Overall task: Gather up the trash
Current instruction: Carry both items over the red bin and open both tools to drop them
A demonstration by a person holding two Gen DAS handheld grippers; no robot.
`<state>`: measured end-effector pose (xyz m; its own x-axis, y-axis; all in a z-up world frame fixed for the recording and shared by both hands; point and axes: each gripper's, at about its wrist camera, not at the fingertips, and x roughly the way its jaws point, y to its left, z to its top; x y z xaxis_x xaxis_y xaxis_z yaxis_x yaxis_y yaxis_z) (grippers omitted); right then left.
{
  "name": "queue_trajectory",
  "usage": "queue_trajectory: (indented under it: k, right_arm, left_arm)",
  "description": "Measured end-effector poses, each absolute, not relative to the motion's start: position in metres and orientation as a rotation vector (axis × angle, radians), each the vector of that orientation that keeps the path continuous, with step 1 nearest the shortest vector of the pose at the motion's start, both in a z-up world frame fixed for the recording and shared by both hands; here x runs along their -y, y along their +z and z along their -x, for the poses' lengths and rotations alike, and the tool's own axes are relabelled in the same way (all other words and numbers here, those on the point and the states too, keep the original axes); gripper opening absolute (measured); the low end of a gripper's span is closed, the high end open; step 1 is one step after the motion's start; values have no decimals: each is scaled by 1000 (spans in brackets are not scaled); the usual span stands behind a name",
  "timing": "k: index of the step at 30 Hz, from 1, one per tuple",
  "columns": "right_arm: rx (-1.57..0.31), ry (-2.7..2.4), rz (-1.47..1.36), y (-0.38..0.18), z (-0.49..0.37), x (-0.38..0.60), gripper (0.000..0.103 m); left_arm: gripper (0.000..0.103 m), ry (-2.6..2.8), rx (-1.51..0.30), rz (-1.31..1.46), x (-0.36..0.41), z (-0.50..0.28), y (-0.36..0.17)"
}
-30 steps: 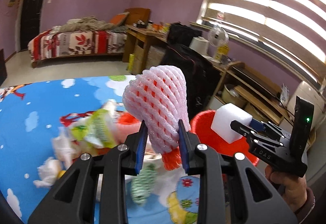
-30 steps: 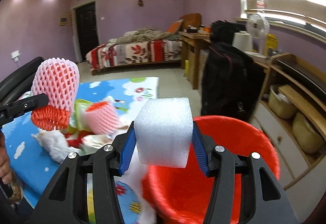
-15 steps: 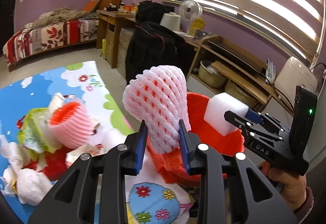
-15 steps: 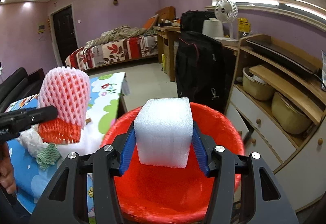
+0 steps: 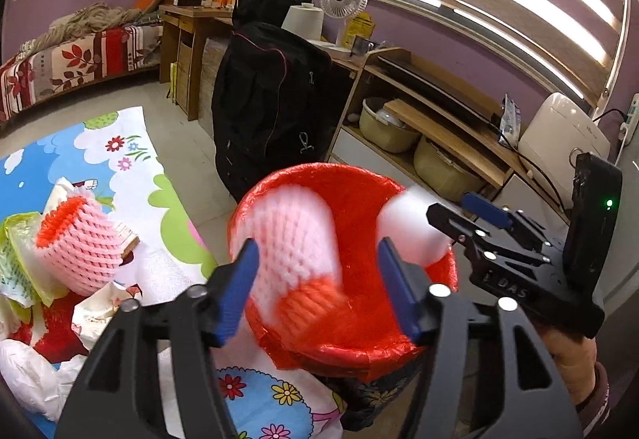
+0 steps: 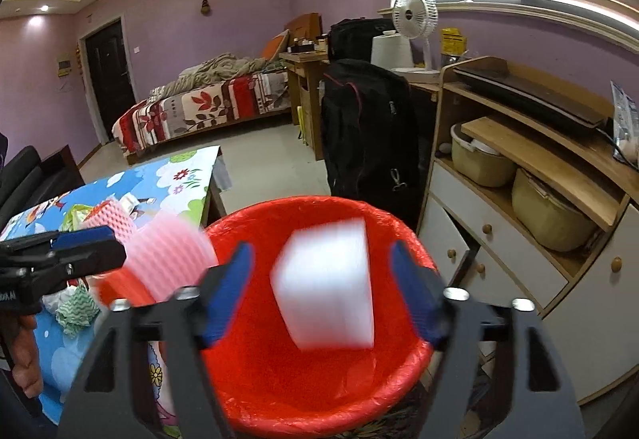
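Note:
A bin lined with a red bag (image 5: 359, 343) (image 6: 319, 399) stands beside the table. My left gripper (image 5: 319, 291) hangs over it, its jaws opening; a pink foam fruit net (image 5: 295, 243) with an orange end drops blurred between them, touching neither pad. My right gripper (image 6: 323, 291) is over the same bin with its jaws opening too. A white foam block (image 6: 327, 283) falls free between its pads, also blurred. In the left wrist view the white foam block (image 5: 407, 227) shows by the right gripper (image 5: 459, 215). More trash lies on the table, including another pink foam net (image 5: 80, 243).
A table with a cartoon cloth (image 5: 120, 159) lies left of the bin, piled with plastic bags and wrappers (image 5: 32, 367). A black suitcase (image 5: 271, 99) stands behind the bin. Wooden shelves with pots (image 6: 539, 175) are at the right, a bed (image 6: 199, 107) far back.
Both grippers moved over the red bin and spread their jaws. The pink net and the white foam block, gripped before, are now loose and falling into the bin.

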<state>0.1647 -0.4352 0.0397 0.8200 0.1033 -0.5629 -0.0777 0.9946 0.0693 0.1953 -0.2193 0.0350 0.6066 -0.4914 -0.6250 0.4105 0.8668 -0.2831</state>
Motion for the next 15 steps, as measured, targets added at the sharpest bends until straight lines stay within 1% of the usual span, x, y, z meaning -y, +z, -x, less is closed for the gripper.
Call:
queue_trajectory:
  k: [6, 10, 15]
  right_arm:
    - [-604, 100, -57, 39, -163, 439, 73]
    - [-597, 107, -56, 39, -158, 435, 76]
    - [-591, 142, -57, 40, -153, 419, 77]
  left_arm:
    - [62, -498, -746, 141, 206, -189, 36]
    - [62, -448, -727, 138, 194, -178, 39]
    - [62, -407, -695, 142, 172, -162, 43]
